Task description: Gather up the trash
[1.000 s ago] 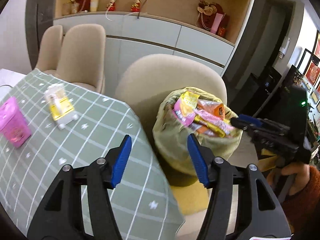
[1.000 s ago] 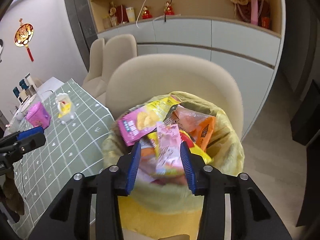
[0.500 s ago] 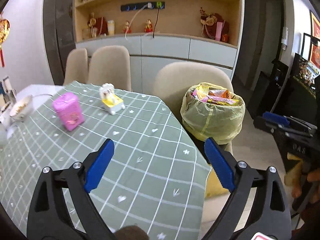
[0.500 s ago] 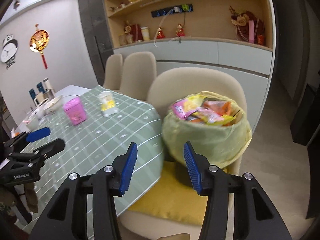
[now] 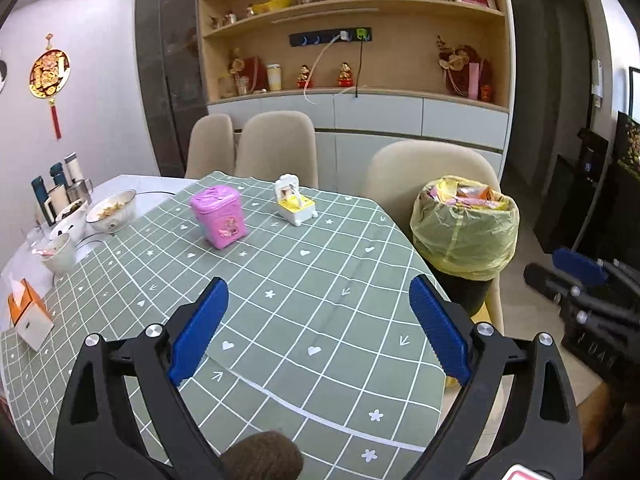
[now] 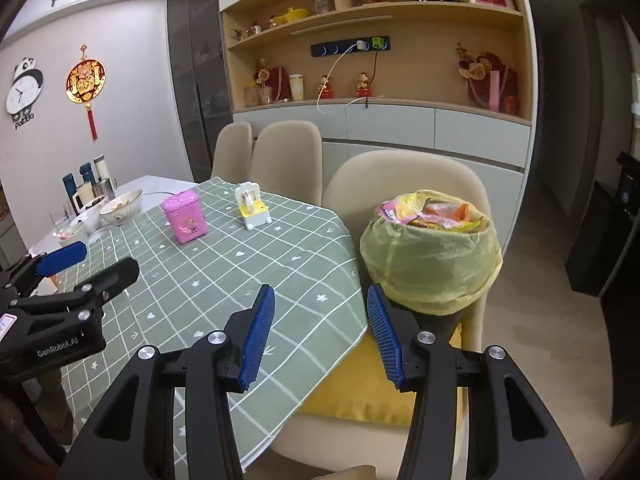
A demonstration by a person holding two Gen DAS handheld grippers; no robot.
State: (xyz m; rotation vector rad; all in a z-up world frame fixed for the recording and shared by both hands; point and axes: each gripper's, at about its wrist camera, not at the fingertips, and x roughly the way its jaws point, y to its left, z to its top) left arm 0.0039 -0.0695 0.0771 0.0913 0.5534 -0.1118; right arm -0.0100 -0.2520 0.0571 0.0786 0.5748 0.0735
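Note:
A black bin lined with a yellow-green bag [image 5: 466, 232] [image 6: 430, 264] stands on a beige chair's seat, heaped with snack wrappers [image 5: 464, 194] [image 6: 432, 214]. My left gripper [image 5: 318, 296] hangs wide open over the green checked tablecloth [image 5: 320, 248], nothing between its blue pads. My right gripper [image 6: 321, 292] is open and empty too, hovering off the table's corner, short of the bin. On the cloth stand a pink toy bin [image 5: 218, 216] [image 6: 186, 216] and a small white-and-yellow toy [image 5: 294, 206] [image 6: 252, 206].
Bowls [image 5: 112, 210], cups and bottles crowd the table's far left end, with an orange-and-white tissue box [image 5: 28, 314] nearer. Beige chairs [image 5: 276, 142] line the far side. A yellow cushion [image 6: 360, 392] lies under the bin. Shelves and cabinets fill the back wall.
Both grippers have drawn back from the bin, which now looks smaller and farther. The left gripper's jaws have spread much wider and the right's a little; more table shows.

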